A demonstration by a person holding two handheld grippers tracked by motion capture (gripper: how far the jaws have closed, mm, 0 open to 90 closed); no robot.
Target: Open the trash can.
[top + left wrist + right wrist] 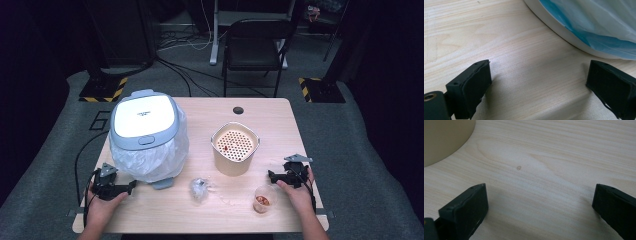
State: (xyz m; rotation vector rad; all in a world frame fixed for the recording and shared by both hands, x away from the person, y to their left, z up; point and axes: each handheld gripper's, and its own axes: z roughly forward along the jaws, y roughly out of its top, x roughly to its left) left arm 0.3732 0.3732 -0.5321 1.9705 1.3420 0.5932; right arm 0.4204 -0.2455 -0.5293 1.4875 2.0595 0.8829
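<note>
A white bin with a grey-blue lid (144, 120) and a thin plastic liner (150, 155) stands at the table's left. A beige container with a perforated insert (235, 147) stands in the middle. Near the front lie a crumpled wrapper (199, 188) and a small clear cup with red bits (262, 200). My left gripper (131, 186) rests on the wood by the bin, open and empty; its view shows the bin's base (554, 30) and liner (599, 22). My right gripper (270, 175) sits right of the beige container (444, 140), open with nothing between its fingers.
The wooden table (280, 130) has a dark cable hole (238, 110) near its far edge. A black chair (255, 45) stands beyond the table, with cables on the floor and striped stand bases (102, 90) at both sides.
</note>
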